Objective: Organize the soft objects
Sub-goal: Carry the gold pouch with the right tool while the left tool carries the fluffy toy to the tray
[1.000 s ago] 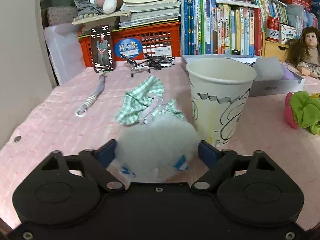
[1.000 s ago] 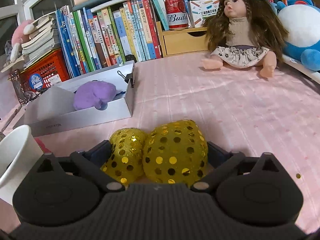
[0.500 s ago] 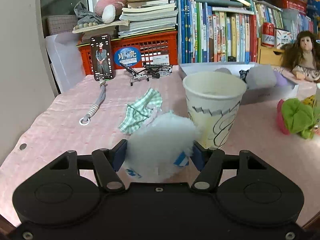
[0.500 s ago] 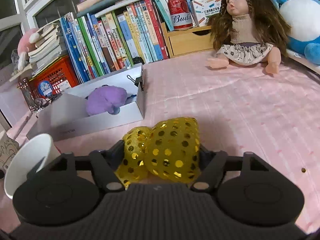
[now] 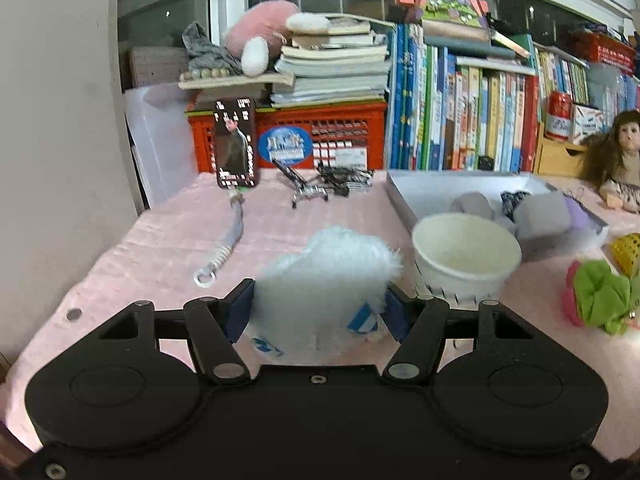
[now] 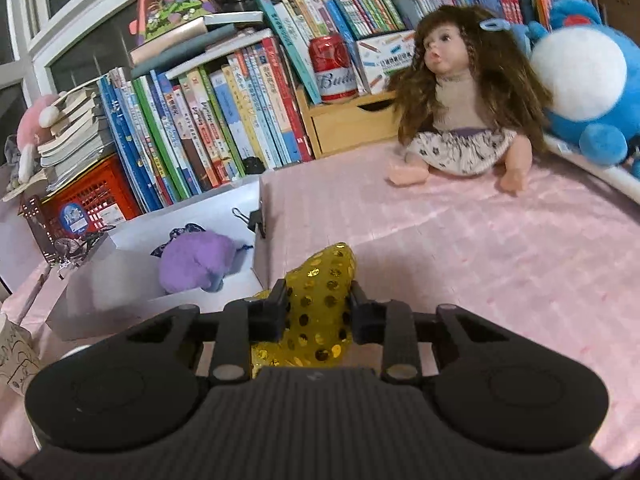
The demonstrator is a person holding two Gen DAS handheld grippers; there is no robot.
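My left gripper (image 5: 320, 304) is shut on a white fluffy soft toy (image 5: 328, 276) and holds it above the pink table, left of a paper cup (image 5: 466, 256). My right gripper (image 6: 318, 300) is shut on a gold sequined soft piece (image 6: 320, 300), lifted just right of the white open box (image 6: 208, 304). The box holds a purple plush (image 6: 196, 256); in the left wrist view the box (image 5: 404, 196) also shows grey soft blocks (image 5: 540, 214). A green and pink soft item (image 5: 600, 300) lies at the right.
A doll (image 6: 460, 92) sits at the back with a blue plush (image 6: 588, 80) beside it. Books (image 5: 460, 108), a red crate (image 5: 304, 136), a phone (image 5: 236, 142) and a strap (image 5: 224, 244) line the back and left. The wall stands at the left.
Both grippers have closed tighter on their soft items and lifted them. The left view has risen, so the green checked cloth is now hidden. The right gripper moved toward the box.
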